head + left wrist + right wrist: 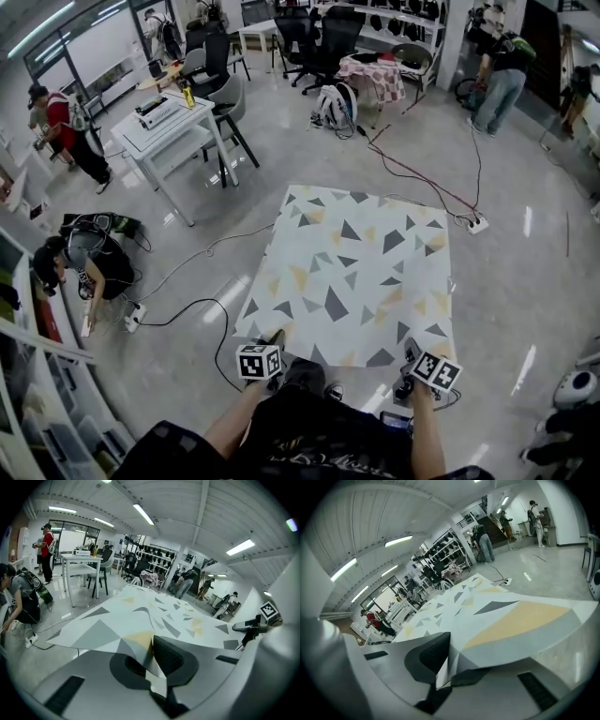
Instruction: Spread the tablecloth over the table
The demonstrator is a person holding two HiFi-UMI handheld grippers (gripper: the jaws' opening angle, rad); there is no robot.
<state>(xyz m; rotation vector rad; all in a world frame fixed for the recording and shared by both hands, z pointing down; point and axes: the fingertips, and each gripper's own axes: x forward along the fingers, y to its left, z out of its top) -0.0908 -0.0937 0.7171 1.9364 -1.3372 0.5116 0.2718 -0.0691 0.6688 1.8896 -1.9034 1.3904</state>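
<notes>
The glossy floor (525, 281) lies open to the right of the single tablecloth (352, 272), which stretches out flat in front of the person; what it rests on is hidden beneath it. Its far right corner comes close to a power strip (478, 225), and one black cable (202, 309) curls on the floor near its left edge. One white desk (169, 122) stands well apart to the far left. There are two claws, one at each near corner. The left claw (276, 337) is closed tight on the near left corner, and the right claw (411, 349) is clamped on the near right corner, with fabric pinched between both pairs of jaws.
</notes>
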